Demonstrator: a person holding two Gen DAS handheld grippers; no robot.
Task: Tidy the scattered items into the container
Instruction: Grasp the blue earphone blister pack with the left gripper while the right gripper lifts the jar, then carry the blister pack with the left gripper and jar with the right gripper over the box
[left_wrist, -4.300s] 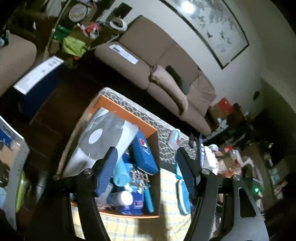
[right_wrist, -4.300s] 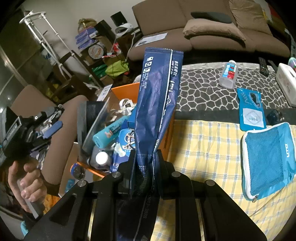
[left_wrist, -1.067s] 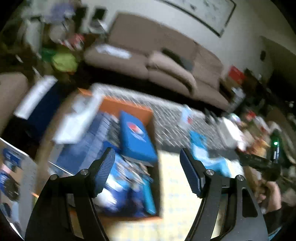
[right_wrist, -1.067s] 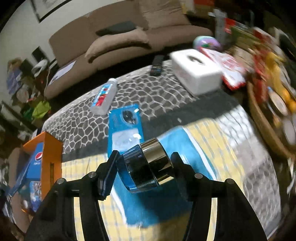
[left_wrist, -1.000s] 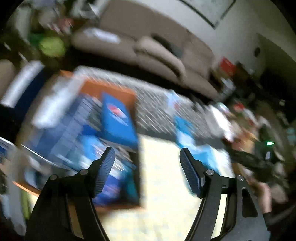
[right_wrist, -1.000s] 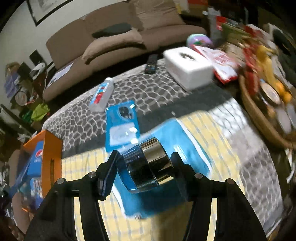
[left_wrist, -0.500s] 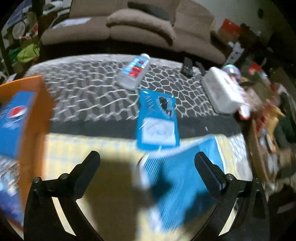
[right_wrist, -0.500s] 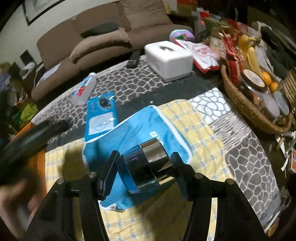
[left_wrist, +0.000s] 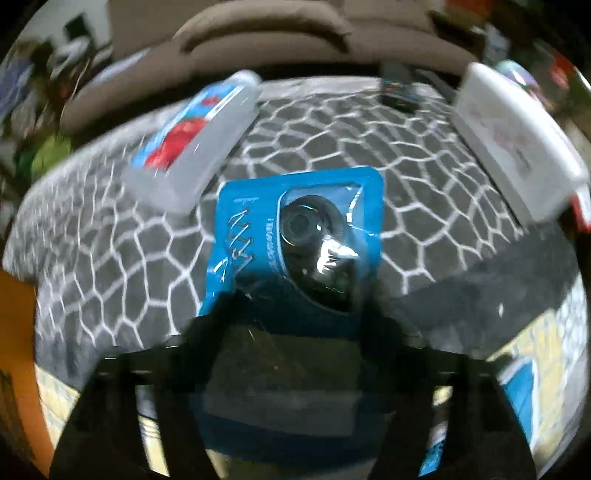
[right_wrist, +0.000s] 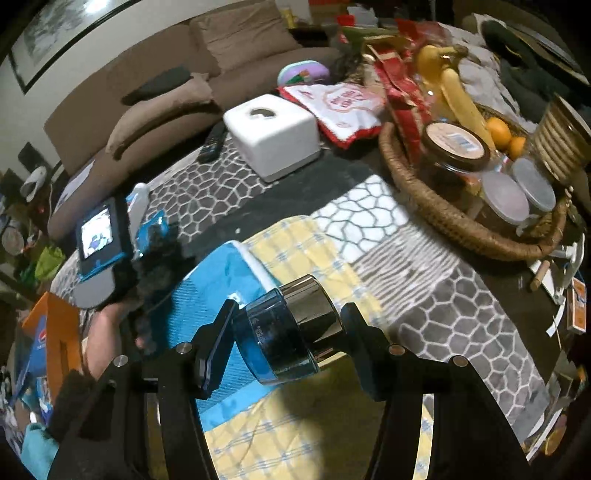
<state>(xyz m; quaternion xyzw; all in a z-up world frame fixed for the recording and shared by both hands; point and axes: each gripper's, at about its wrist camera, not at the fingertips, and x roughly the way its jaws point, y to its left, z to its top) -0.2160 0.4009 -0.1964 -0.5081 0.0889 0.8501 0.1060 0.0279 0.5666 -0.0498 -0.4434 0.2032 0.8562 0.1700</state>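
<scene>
My right gripper (right_wrist: 291, 345) is shut on a dark blue jar with a chrome lid (right_wrist: 286, 330) and holds it above the table. My left gripper (left_wrist: 299, 314) is down over a blue packet with a clear window (left_wrist: 295, 236) on the grey patterned cloth, one finger on each side of its near end; motion blur hides the fingertips. The left gripper also shows in the right wrist view (right_wrist: 147, 240). A clear bottle with a red and blue label (left_wrist: 195, 136) lies beyond the packet. The orange box (right_wrist: 55, 325) stands at the left.
A blue mesh pouch (right_wrist: 210, 295) lies on the yellow checked cloth. A white tissue box (right_wrist: 273, 134), a remote (right_wrist: 212, 144) and a wicker basket (right_wrist: 461, 229) of food stand to the right. A brown sofa (right_wrist: 166, 92) is behind.
My left gripper has swung away from the orange box and dropped close over the blue packet. My right gripper has dropped the dark blue bag and now holds the jar, moving right.
</scene>
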